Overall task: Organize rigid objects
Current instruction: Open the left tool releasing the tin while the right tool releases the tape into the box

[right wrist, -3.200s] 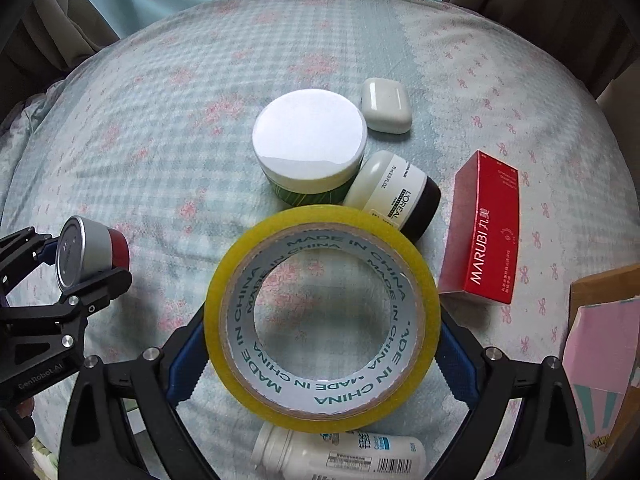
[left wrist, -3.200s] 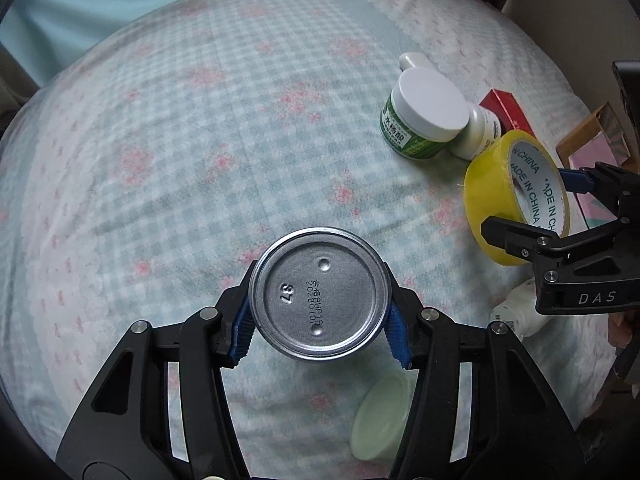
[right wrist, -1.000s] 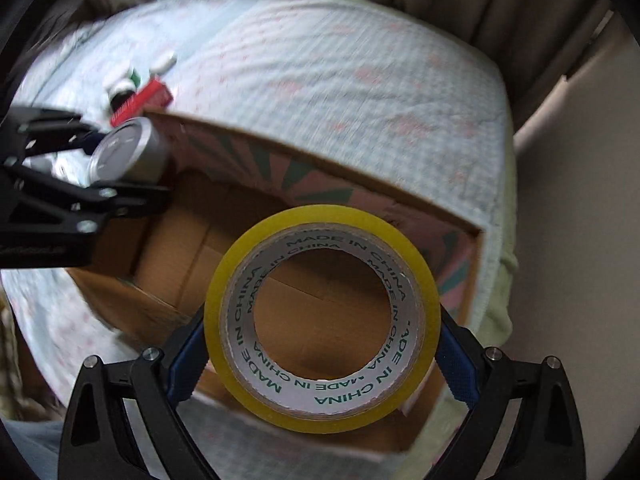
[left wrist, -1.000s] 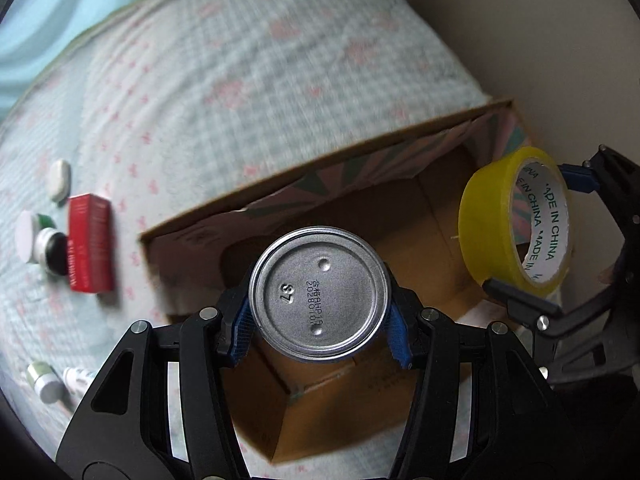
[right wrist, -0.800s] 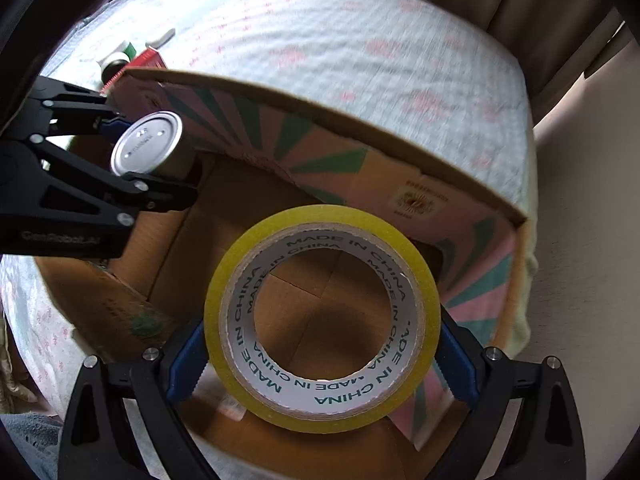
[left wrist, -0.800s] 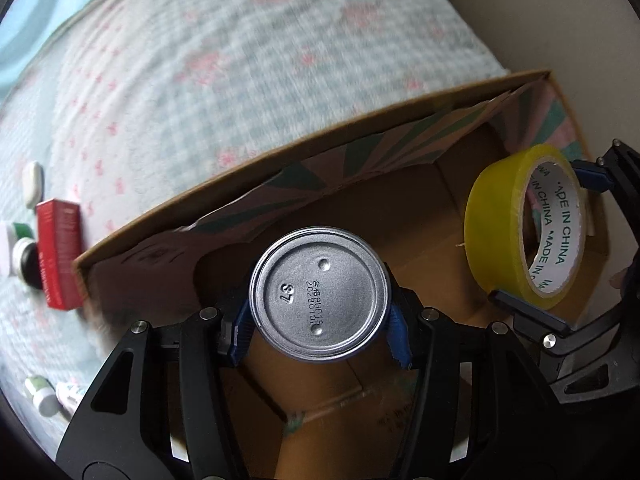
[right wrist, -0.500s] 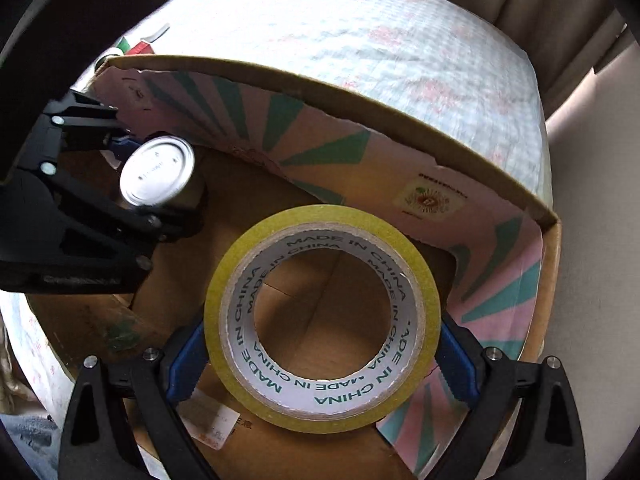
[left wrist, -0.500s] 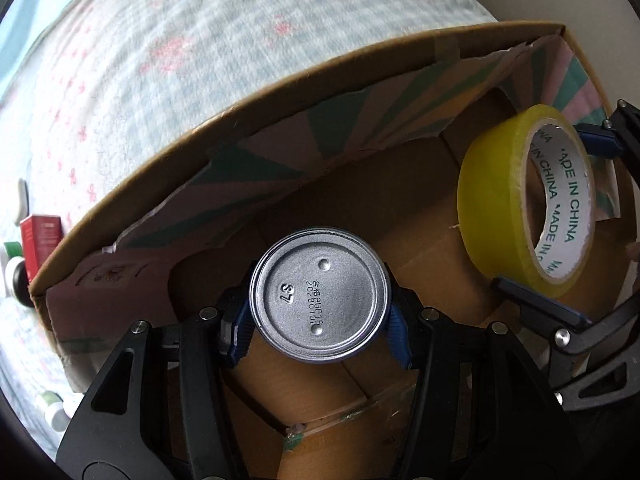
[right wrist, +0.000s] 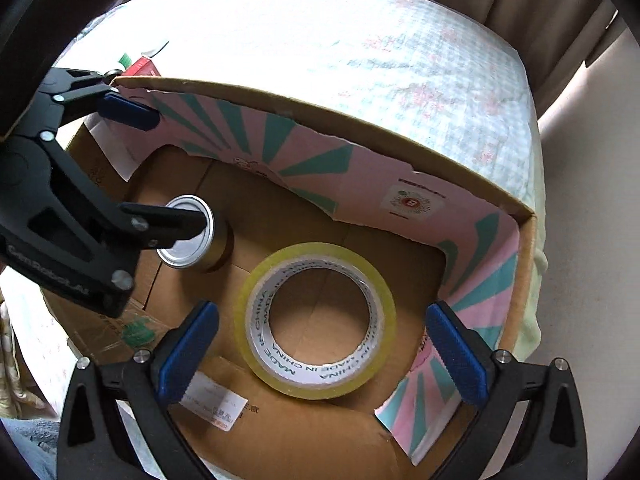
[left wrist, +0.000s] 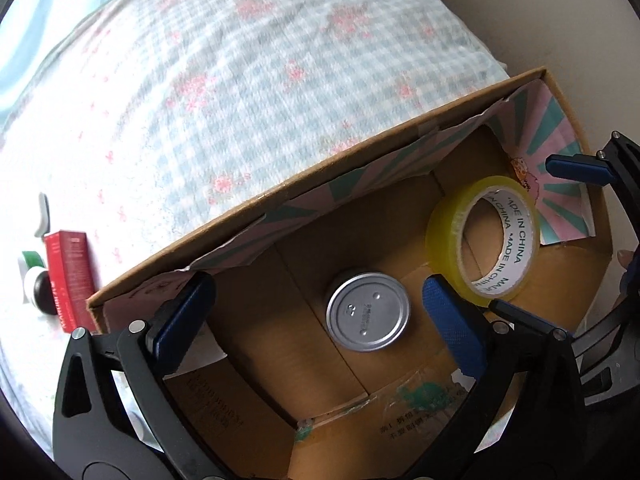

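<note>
A silver tin can [left wrist: 368, 316] stands upright on the floor of the cardboard box [left wrist: 320, 176]. My left gripper [left wrist: 318, 320] hangs above it with its jaws opening wide; the blue pads are clear of the can on both sides. The yellow tape roll [right wrist: 316, 320] lies flat on the box floor [right wrist: 400, 264], to the right of the can [right wrist: 188, 236]. My right gripper [right wrist: 322, 354] hovers over the tape, jaws opening, with neither pad touching the roll. Part of the can is covered by a left gripper finger in the right wrist view.
The box has pink and teal flaps [right wrist: 304, 160] folded inward and sits at the edge of a checked floral bedspread [left wrist: 240, 80]. A red carton [left wrist: 68, 280] and small jars [left wrist: 38, 292] lie on the bed to the left. A pale wall [right wrist: 592, 200] is on the right.
Both grippers have let go. The can and the tape have dropped out of the pads onto the box floor, and both sets of jaws now stand wide apart.
</note>
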`<state>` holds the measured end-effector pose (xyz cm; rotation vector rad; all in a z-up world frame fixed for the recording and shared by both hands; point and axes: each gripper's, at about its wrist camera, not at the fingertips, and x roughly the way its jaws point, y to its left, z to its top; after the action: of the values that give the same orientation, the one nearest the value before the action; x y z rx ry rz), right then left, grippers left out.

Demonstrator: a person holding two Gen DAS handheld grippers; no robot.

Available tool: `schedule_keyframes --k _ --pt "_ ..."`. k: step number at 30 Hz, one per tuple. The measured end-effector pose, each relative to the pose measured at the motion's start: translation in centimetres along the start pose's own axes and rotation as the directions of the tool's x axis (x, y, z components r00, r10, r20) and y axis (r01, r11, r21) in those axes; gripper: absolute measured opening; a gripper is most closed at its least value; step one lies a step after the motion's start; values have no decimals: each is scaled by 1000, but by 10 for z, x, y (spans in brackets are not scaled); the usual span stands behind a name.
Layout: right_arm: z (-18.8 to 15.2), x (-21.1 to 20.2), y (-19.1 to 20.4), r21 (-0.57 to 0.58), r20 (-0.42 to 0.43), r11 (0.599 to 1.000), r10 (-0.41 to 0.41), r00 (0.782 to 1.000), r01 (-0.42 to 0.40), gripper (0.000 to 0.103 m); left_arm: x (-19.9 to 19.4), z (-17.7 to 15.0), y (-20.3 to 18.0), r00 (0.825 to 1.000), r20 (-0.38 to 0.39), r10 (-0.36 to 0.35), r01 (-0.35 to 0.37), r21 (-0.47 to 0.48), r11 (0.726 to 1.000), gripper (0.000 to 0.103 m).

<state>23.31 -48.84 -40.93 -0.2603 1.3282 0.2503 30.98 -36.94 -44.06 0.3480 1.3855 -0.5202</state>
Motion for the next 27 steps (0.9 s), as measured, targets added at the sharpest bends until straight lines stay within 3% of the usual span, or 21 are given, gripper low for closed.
schedule_keyframes --k 9,18,27 --pt "2 -32 3 -3 36 999 -37 999 38 103 -34 -6 1 999 46 4 -4 -3 1000 103" --pt "3 -90 19 21 92 999 -44 995 42 103 -108 -21 -4 992 127 15 -12 -23 1000 103" --pt "15 -166 57 -57 158 996 -63 986 73 103 -212 -75 17 961 261 93 -59 -133 989 103"
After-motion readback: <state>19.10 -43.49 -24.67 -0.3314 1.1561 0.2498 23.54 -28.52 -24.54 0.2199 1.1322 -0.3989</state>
